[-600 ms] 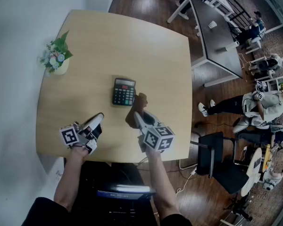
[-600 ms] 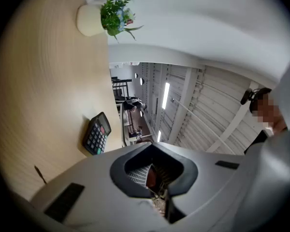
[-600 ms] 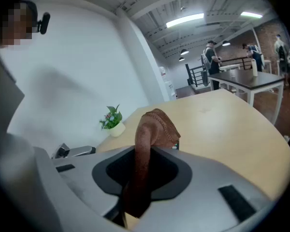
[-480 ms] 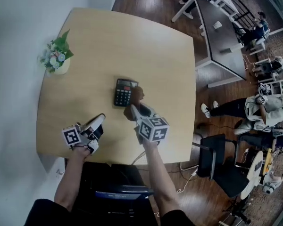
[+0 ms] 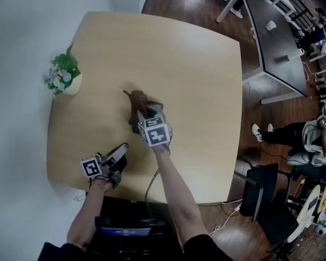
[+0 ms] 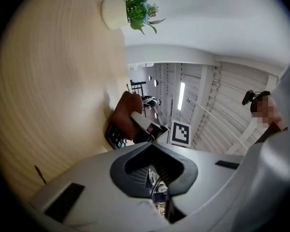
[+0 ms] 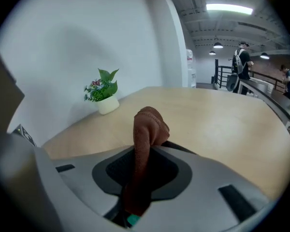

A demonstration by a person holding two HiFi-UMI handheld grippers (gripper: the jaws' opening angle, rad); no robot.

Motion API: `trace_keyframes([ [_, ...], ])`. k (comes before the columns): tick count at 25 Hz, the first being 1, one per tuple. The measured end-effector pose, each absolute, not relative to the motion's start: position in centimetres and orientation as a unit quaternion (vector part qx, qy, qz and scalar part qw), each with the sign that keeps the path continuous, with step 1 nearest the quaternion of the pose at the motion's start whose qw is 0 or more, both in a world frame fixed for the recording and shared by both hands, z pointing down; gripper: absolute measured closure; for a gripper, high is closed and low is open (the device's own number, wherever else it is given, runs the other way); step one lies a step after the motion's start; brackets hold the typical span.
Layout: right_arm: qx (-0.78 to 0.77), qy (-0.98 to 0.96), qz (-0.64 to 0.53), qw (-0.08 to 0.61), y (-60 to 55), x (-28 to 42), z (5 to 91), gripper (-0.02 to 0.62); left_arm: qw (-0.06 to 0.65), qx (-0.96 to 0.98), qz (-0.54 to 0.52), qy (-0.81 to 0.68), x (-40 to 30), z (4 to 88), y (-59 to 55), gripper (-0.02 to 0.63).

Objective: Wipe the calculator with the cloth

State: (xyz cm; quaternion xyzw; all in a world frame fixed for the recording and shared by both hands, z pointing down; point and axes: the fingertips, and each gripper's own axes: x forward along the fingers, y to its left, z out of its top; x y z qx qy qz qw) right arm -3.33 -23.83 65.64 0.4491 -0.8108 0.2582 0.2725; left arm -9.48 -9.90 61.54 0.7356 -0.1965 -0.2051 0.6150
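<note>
**Cloth pressed down on the calculator**
The right gripper (image 5: 143, 112) clenches the brown fabric cloth (image 5: 136, 99) over the black keypad calculator (image 6: 115, 136) mid-way across the pale wooden table (image 5: 195, 75), ready for wiping; the left gripper (image 5: 123, 147), clamped empty, idles at seven o'clock.

Soft matt cloth (image 7: 147, 124), smooth table (image 5: 195, 80) — pale wood

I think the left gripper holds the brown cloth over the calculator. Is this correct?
No. It is the right gripper that holds the brown cloth over the calculator; the right gripper view shows the cloth pinched between its jaws. The left gripper is shut and empty.
</note>
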Motion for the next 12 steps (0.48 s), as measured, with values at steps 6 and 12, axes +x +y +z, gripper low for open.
trace_keyframes([
  [6, 0.534, -0.748, 0.26, 0.296, -20.9, 6.7, 64.9, 0.509, 0.625, 0.723, -0.208, -0.207, -7.2, 64.8, -12.1, 0.609],
  [12, 0.485, -0.805, 0.243, 0.241, -22.6, 0.7, 61.9, 0.509, 0.636, 0.711, -0.205, -0.218, -7.5, 66.6, -13.4, 0.607],
])
